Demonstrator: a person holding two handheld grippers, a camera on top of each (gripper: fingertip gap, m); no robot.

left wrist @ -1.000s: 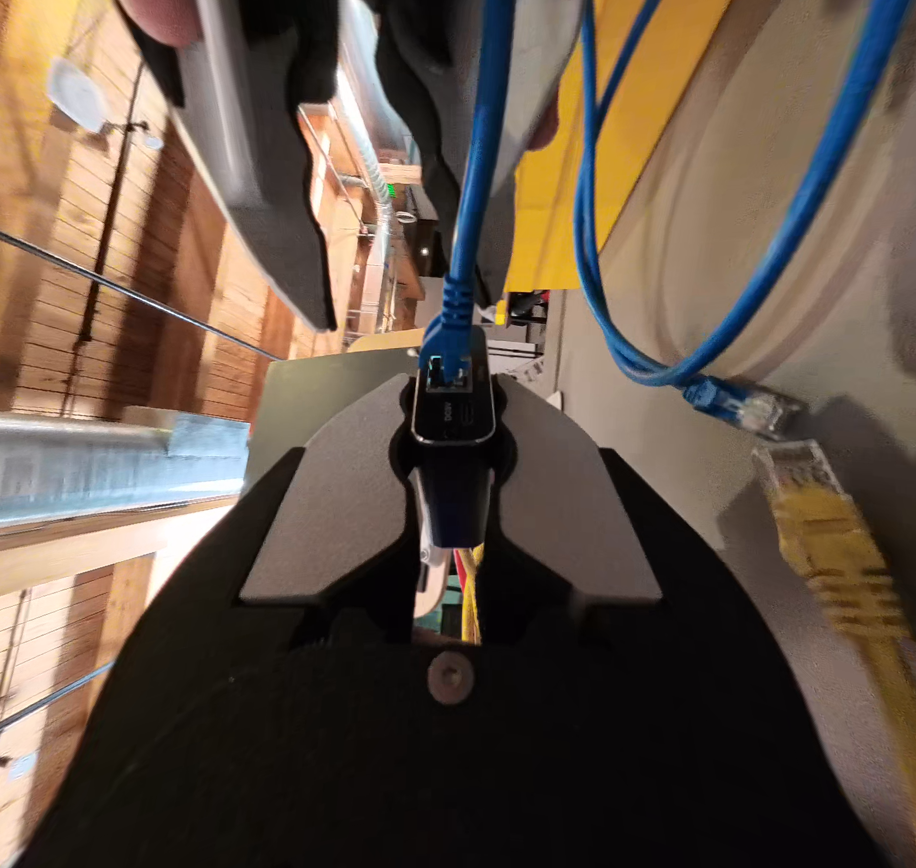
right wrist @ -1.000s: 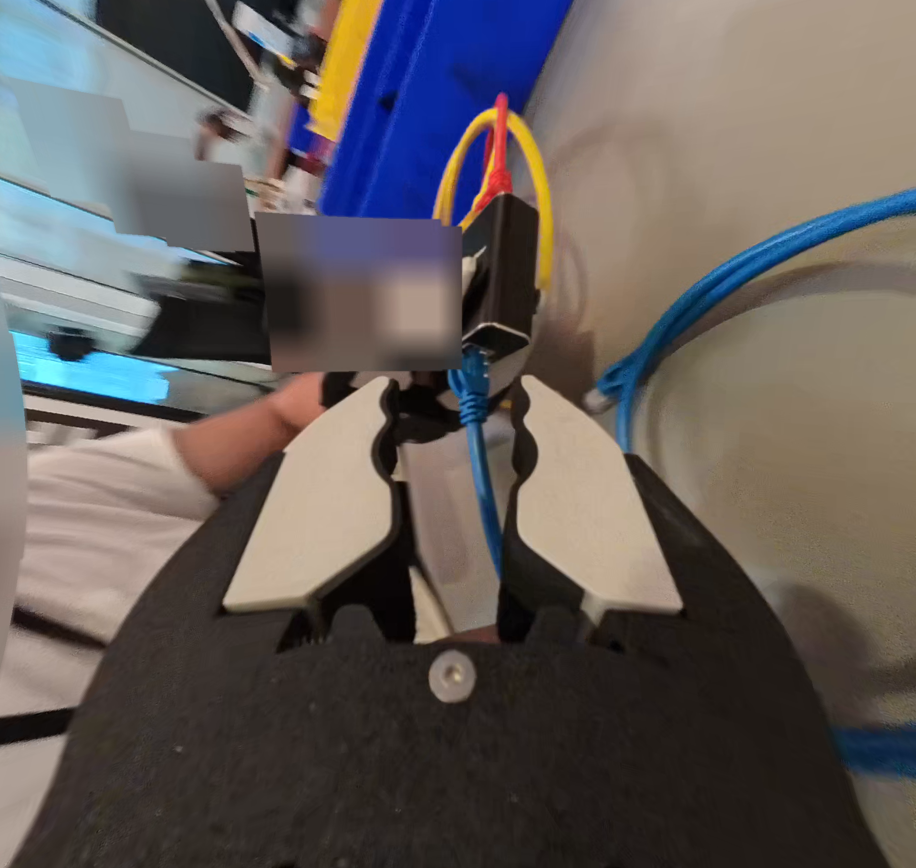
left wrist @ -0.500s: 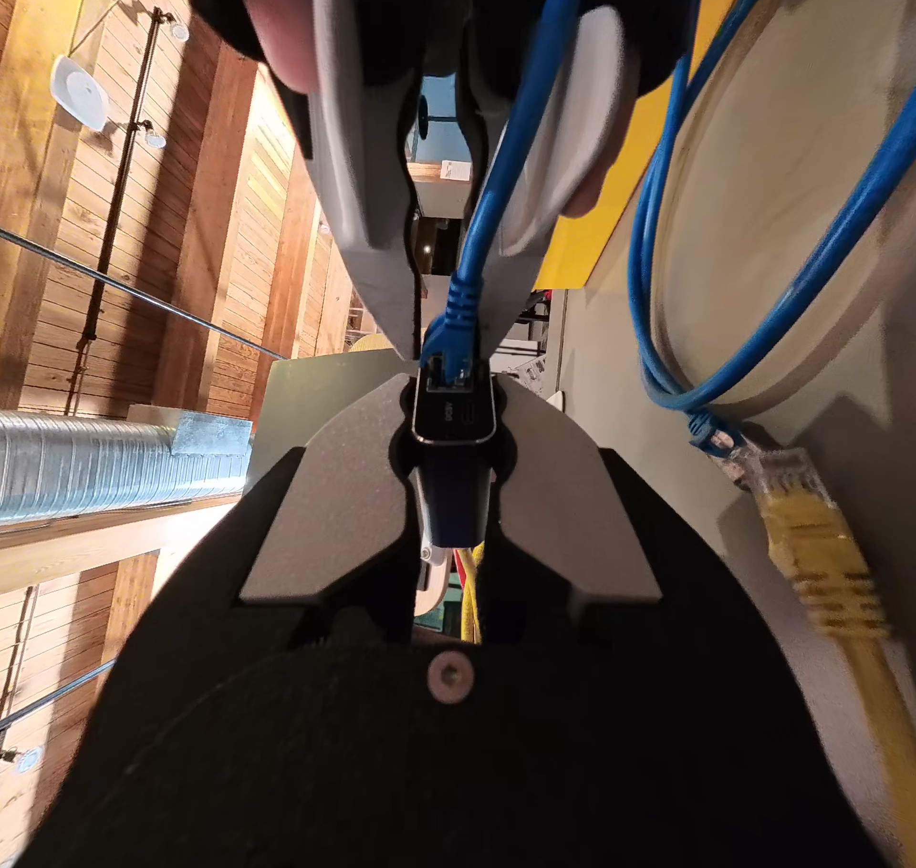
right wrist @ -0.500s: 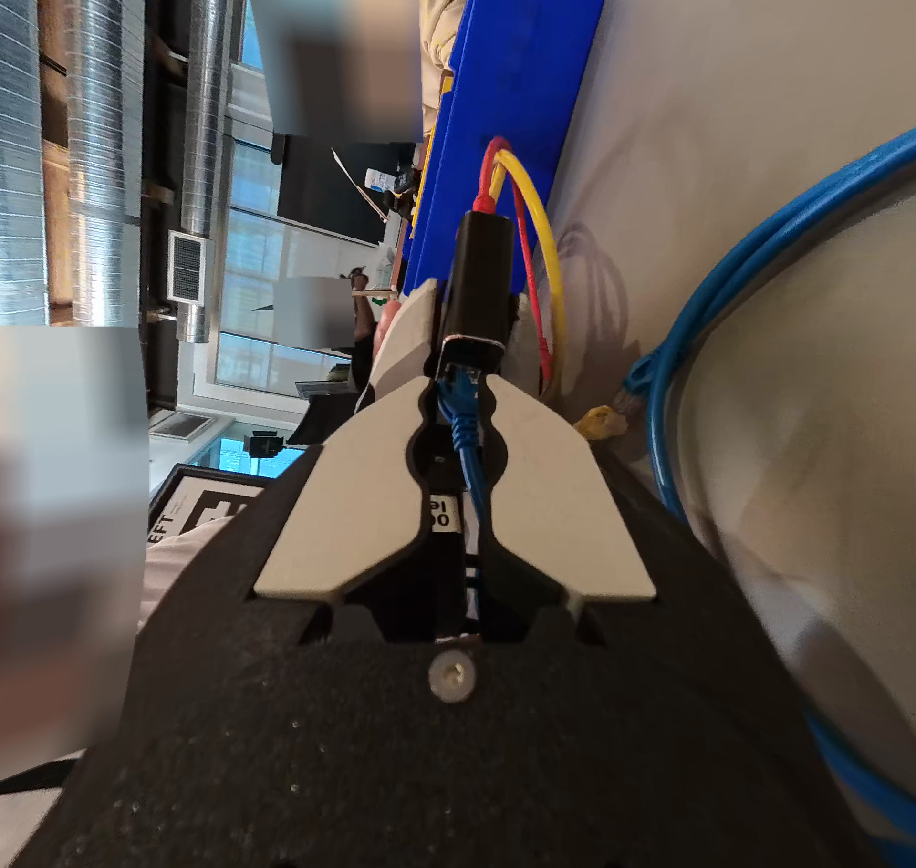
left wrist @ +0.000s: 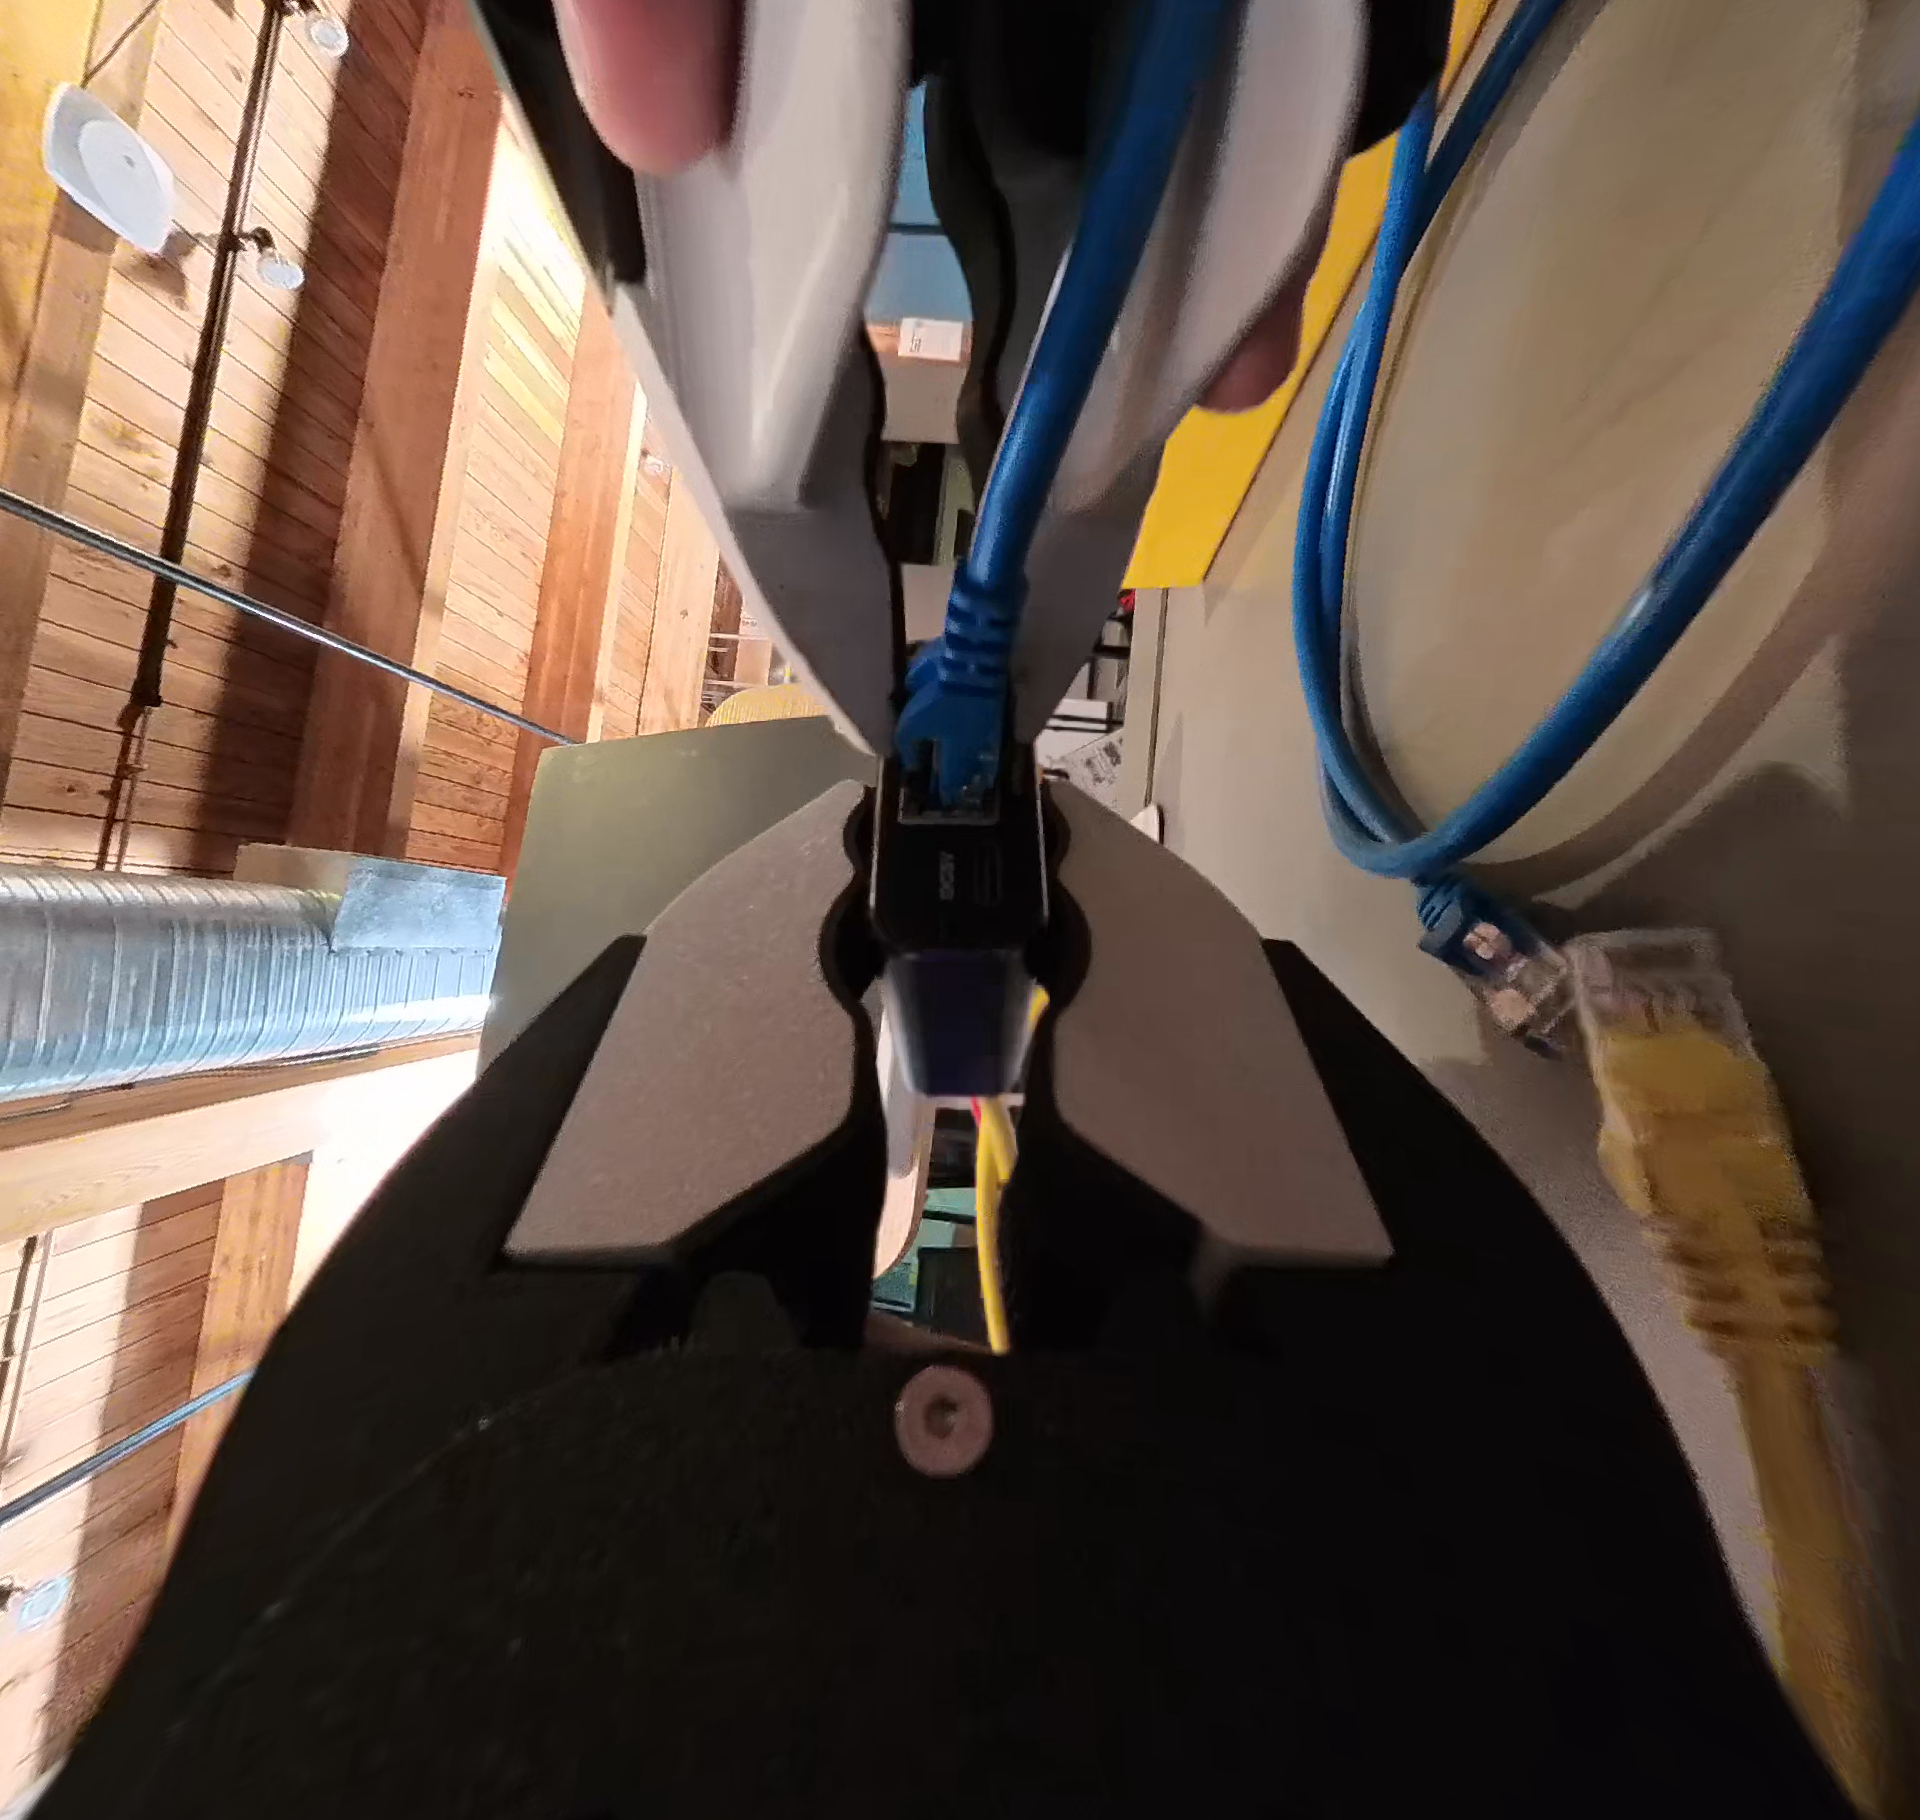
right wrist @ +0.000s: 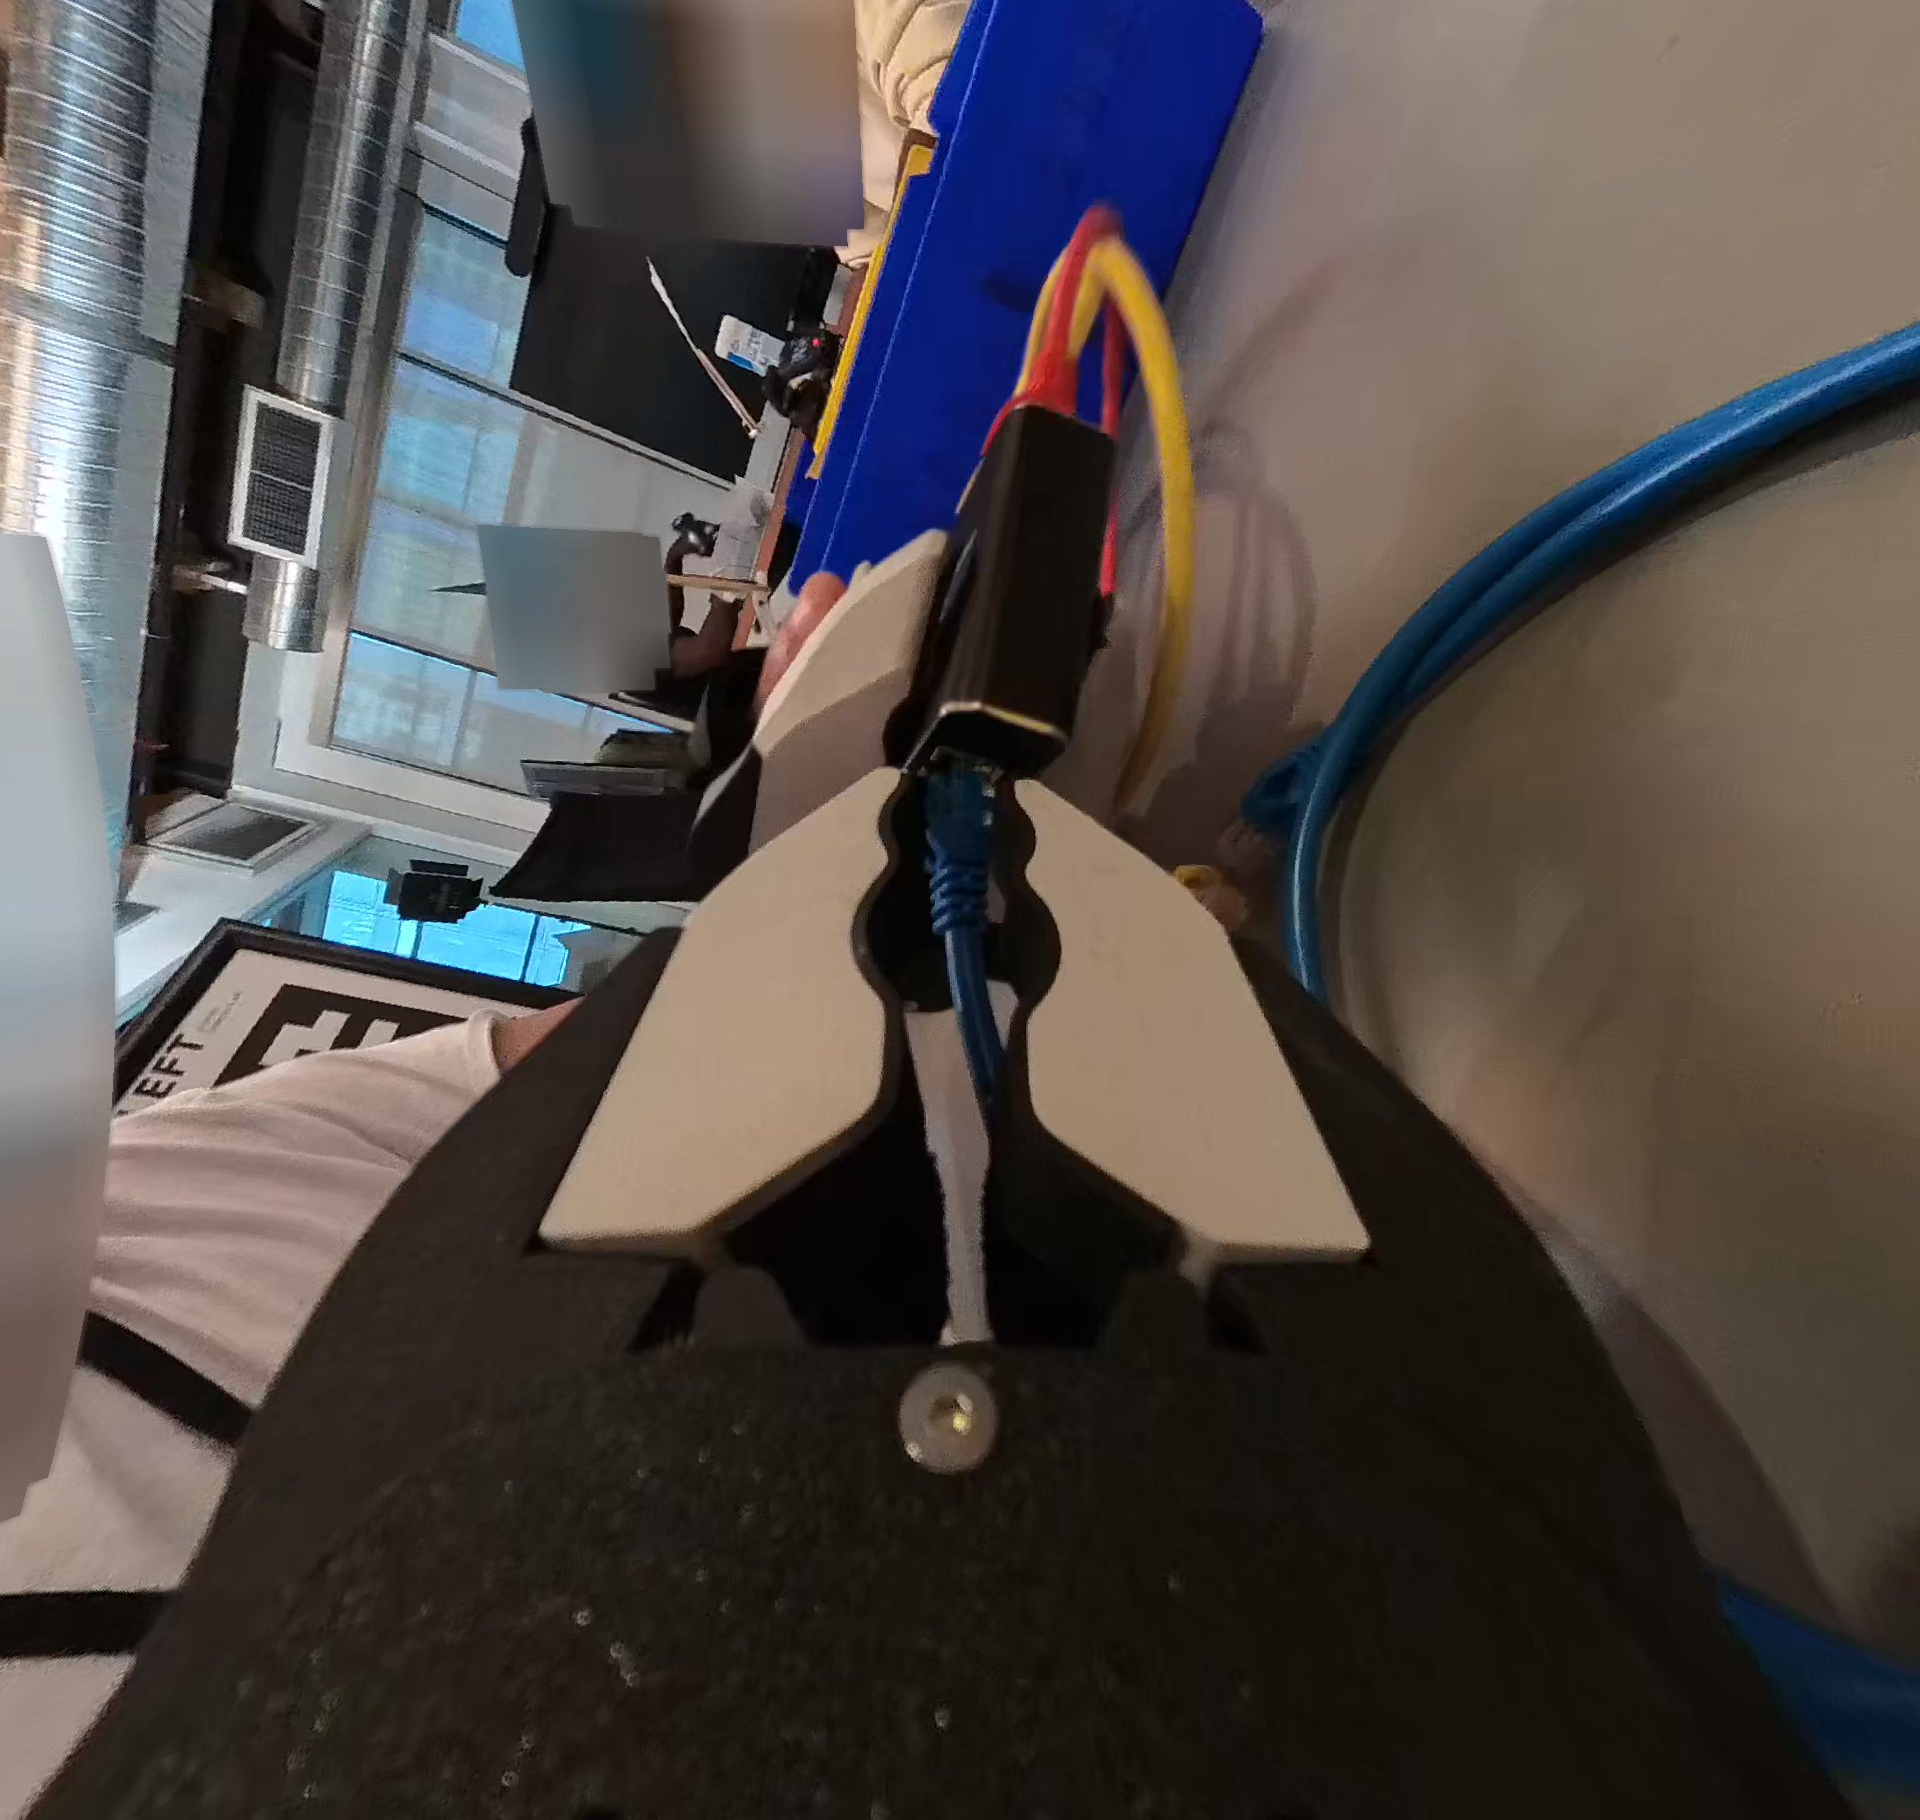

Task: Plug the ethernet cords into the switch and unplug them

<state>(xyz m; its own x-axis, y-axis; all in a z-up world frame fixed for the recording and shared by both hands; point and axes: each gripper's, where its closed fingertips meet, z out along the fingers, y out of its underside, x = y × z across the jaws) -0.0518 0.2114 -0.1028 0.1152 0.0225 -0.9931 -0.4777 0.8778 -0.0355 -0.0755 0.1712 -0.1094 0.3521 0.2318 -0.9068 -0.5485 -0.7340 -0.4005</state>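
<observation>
My left gripper [left wrist: 956, 835] is shut on a small black switch [left wrist: 956, 882] and holds it off the table. Yellow and red cords [right wrist: 1169, 482] leave the switch's far end. My right gripper [right wrist: 954, 791] is shut on the blue ethernet plug [right wrist: 958, 830], whose tip sits in the switch's [right wrist: 1023, 586] near port. In the left wrist view the right gripper's fingers [left wrist: 800, 420] reach down from the top around the blue plug [left wrist: 951, 700]. The two grippers meet nose to nose.
A loose blue plug [left wrist: 1486, 949] and a yellow plug [left wrist: 1683, 1126] lie on the grey table beside a pale round board [left wrist: 1610, 523] ringed by blue cord. A blue bin [right wrist: 1039, 160] stands behind the switch. People are in the background. One gripper's finger ends stand about 4 cm off the other's.
My right gripper has slid in along the blue cord and closed on the plug at the switch's port. My left gripper has kept its hold on the switch.
</observation>
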